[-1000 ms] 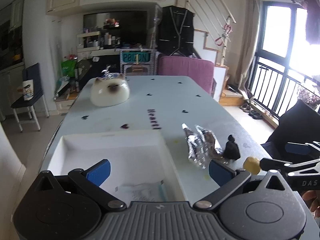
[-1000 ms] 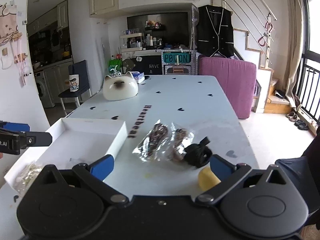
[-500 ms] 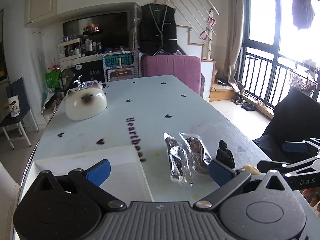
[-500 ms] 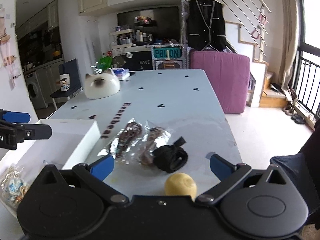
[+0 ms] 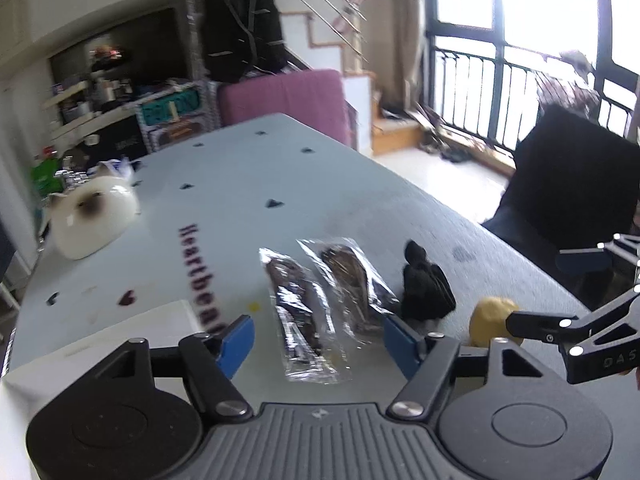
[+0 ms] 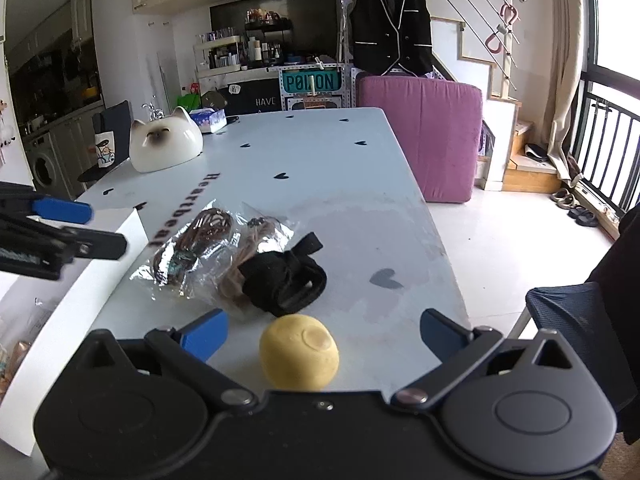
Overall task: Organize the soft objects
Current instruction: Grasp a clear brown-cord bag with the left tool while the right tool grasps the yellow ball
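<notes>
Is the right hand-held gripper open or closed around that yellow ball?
Open. The right hand-held gripper has its blue fingertips spread wide, clear of the yellow ball.

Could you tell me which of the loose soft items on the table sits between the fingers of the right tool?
The yellow ball. It lies between the open right tool fingers; the black strap bundle and two clear packets lie farther out.

On table (image 6: 320, 168): ball (image 6: 298, 356) nearest, just before strap bundle (image 6: 282, 282). Two bags (image 6: 208, 248) lie side by side, touching bundle's left. Box (image 6: 76, 284) further left at table edge, w/ something inside, prob. a packet. Cat-shaped dish (image 6: 166, 144) far back left; tissue pack (image 6: 208, 119) behind it.
</notes>
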A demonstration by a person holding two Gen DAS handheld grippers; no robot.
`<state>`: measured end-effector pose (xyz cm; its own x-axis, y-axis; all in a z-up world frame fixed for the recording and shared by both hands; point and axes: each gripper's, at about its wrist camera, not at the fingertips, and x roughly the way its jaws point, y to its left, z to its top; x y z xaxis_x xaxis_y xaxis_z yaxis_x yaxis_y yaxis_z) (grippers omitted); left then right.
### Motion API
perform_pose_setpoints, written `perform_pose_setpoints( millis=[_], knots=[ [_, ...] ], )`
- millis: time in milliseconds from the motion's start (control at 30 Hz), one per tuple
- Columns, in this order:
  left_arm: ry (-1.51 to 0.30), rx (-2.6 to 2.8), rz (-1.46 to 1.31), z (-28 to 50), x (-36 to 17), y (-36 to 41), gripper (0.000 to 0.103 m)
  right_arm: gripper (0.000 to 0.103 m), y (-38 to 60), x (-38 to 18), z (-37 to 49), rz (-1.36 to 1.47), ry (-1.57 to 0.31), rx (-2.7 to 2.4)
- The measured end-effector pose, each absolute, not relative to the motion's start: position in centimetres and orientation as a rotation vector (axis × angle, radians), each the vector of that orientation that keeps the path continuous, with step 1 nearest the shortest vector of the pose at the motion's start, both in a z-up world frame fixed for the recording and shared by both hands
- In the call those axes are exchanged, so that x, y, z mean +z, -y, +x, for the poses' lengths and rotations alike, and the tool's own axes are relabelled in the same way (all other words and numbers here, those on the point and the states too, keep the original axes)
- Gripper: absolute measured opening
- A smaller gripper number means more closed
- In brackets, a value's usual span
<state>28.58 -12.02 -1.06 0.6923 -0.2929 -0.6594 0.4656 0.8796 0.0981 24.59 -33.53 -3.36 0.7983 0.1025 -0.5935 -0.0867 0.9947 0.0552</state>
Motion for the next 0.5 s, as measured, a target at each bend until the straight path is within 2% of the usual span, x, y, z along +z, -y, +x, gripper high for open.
perform_pose_setpoints(
  millis=[267, 400, 500],
  knots=[
    [-0.721, -0.408, 0.388, 32.1, -3.2, 14.3, 0.066, 0.102, 34.0, -4.4, 24.9, 0.074, -0.637, 0.13],
    [-0.742, -0.383, 0.442, 33.8, -4.4, 15.0, 0.065, 0.094, 34.0, -4.8, 25.3, 0.101, -0.635, 0.133],
    [-0.761, -0.377, 0.493, 34.7, -5.3, 15.7, 0.065, 0.094, 34.0, -5.2, 25.7, 0.112, -0.638, 0.14]
  ],
)
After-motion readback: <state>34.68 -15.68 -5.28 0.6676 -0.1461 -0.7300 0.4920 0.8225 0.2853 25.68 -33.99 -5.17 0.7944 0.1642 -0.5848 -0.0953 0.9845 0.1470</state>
